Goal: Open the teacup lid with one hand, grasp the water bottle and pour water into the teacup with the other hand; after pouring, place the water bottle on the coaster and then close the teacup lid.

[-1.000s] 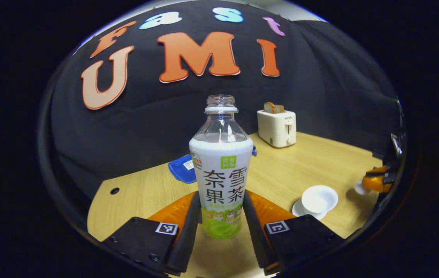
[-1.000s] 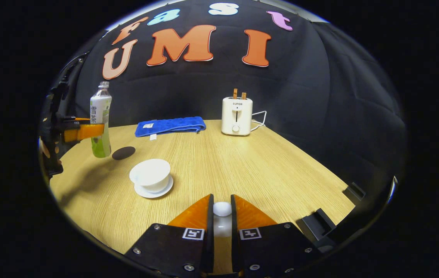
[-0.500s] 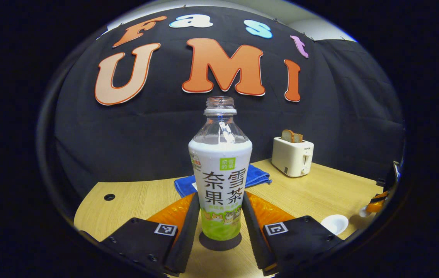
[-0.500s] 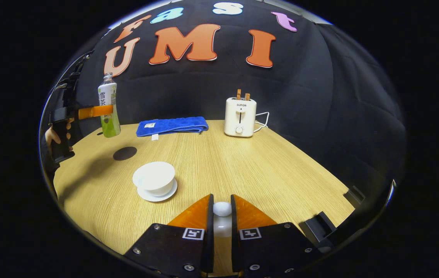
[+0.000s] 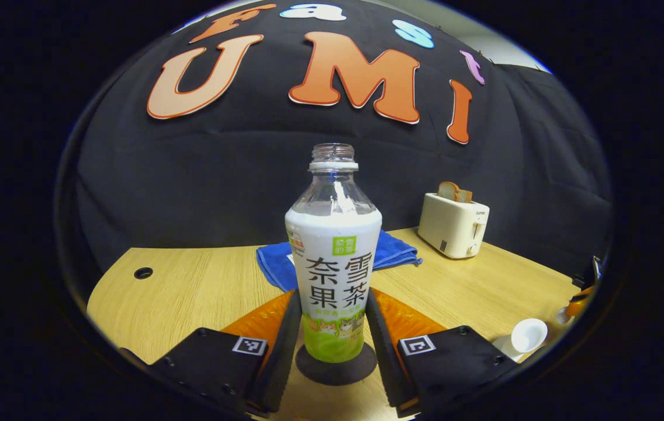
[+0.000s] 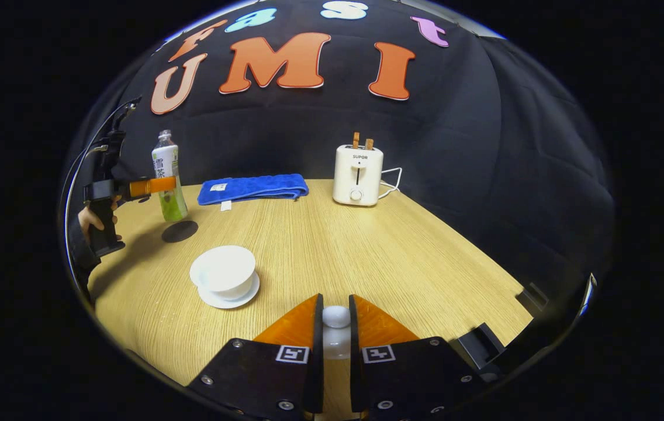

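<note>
An uncapped water bottle [image 5: 333, 257], clamped upright in the left gripper [image 5: 332, 327], hovers at the dark coaster [image 5: 336, 365]; setting it down looks next, needing a straight descent. The right gripper view adds the open teacup [image 6: 222, 275] and the right gripper [image 6: 336, 327] pinching its lid [image 6: 336, 317].
</note>
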`<state>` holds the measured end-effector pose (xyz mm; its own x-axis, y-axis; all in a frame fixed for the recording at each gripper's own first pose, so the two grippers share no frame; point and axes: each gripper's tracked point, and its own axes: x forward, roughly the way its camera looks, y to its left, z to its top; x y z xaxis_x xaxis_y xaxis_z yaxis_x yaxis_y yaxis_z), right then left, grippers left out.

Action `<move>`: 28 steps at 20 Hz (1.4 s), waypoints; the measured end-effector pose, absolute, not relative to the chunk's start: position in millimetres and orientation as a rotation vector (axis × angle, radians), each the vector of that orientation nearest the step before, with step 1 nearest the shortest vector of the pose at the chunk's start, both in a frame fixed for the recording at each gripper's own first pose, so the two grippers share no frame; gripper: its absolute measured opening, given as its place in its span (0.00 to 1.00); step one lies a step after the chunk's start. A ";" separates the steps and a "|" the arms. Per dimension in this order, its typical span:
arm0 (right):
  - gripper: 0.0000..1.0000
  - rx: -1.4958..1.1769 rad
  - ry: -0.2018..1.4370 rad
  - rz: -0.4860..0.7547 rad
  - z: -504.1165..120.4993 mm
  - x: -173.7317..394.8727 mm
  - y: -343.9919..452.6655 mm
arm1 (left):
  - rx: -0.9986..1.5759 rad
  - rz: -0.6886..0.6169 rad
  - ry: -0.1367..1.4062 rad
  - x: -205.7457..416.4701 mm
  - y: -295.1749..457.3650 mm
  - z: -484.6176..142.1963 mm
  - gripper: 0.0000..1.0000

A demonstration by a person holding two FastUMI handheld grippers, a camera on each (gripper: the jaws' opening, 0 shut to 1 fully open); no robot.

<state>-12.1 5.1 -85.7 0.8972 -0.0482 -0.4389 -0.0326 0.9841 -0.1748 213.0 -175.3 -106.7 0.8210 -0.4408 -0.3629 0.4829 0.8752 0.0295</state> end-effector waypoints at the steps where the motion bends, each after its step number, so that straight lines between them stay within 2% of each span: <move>1: 0.19 -0.183 0.459 -0.011 -85.9 -11.3 4.6 | 0.132 -0.497 0.371 211.9 -176.5 -113.3 0.68; 11: 0.19 -0.185 0.463 -0.005 -86.3 -13.4 10.9 | 0.150 -0.495 0.370 202.3 -173.6 -130.3 0.67; 12: 0.19 -0.185 0.462 -0.004 -86.5 -15.3 10.5 | 0.161 -0.494 0.367 200.6 -173.3 -129.6 0.70; 16: 0.19 -0.180 0.460 -0.004 -86.0 -18.0 8.7 | 0.171 -0.477 0.375 200.2 -171.3 -132.8 0.70; 17: 0.19 -0.179 0.458 -0.004 -85.6 -18.6 8.2 | 0.166 -0.478 0.397 197.5 -170.0 -138.6 0.75; 18: 0.18 -0.180 0.457 -0.005 -85.7 -19.6 7.2 | 0.165 -0.473 0.417 195.0 -167.9 -145.2 0.72; 20: 0.19 -0.178 0.455 -0.009 -83.9 -20.9 4.6 | 0.173 -0.467 0.427 192.5 -165.1 -148.4 0.83; 21: 0.18 -0.176 0.454 -0.010 -82.8 -22.4 3.5 | 0.172 -0.469 0.428 188.8 -164.6 -148.5 0.83; 24: 0.19 -0.173 0.451 -0.009 -82.6 -24.4 2.5 | 0.180 -0.468 0.430 176.8 -161.1 -146.5 0.95; 28: 0.19 -0.170 0.448 0.001 -81.9 -28.1 4.0 | 0.208 -0.423 0.406 155.3 -146.4 -138.9 0.94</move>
<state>-28.1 4.0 -81.9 0.9015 -0.0365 -0.4312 -0.0381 0.9859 -0.1631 155.3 -146.4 -138.9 0.8338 -0.3553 -0.4225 0.4371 0.8924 0.1121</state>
